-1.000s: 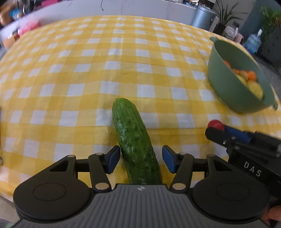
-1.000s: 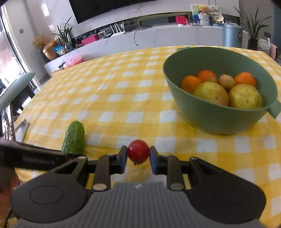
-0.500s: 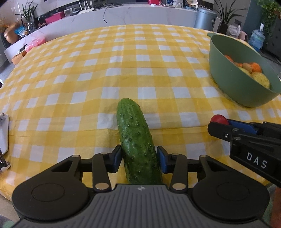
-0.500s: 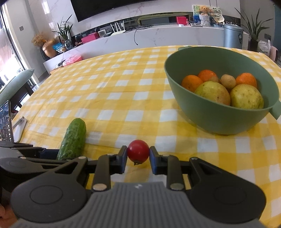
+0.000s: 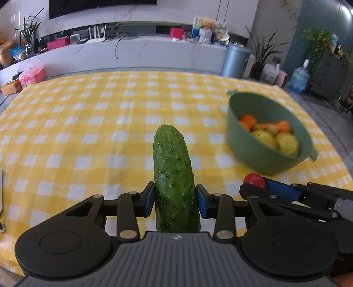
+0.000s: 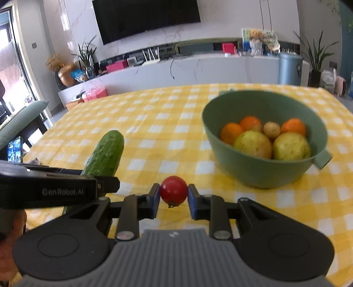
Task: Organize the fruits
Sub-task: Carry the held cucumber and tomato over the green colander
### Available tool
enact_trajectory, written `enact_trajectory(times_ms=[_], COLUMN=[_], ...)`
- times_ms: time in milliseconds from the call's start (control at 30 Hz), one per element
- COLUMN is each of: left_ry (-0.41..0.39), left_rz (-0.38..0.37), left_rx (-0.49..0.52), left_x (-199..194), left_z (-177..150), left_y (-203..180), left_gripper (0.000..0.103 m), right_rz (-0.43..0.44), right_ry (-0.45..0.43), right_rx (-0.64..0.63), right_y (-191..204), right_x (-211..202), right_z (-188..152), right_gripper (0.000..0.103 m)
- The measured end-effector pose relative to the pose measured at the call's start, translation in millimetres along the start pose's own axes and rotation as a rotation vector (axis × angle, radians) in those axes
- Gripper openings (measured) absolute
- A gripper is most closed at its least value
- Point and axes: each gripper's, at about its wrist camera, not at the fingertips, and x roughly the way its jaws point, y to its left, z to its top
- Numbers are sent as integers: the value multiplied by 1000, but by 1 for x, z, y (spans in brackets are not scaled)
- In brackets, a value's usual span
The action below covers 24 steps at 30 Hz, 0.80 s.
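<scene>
Cucumber lifted (jaws closed), tomato gripped

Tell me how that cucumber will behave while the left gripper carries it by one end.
The cucumber looks stiff, so probably no droop. The left gripper, jaws just closed, pinches its near end; most length overhangs, so it may pivot. Its bumpy skin likely helps against slipping.

Yellow-and-white checked tablecloth covers table; long white marble-look counter behind; big black wall TV; grey-blue cylindrical bin; pink box at left; potted plant, blue water jug at right
</scene>
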Motion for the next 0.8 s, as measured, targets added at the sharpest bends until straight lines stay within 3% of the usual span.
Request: enact_trajectory(times_ms=[400, 600, 800], left_ry=[-85, -46, -5], left_rz=[-100, -180, -213], left_rx=[94, 208, 372], left_x=[-23, -2, 31], left_z=[47, 79, 101], left_y=[-35, -76, -122], left_gripper=[44, 44, 43], right_rz=[-51, -81, -109], right_ry=[-153, -167, -134], right_rx=[-40, -89, -97], right_y=[-29, -57, -82], right_x=[-62, -74, -67], right_z=[26, 48, 62], right_gripper=[23, 23, 23])
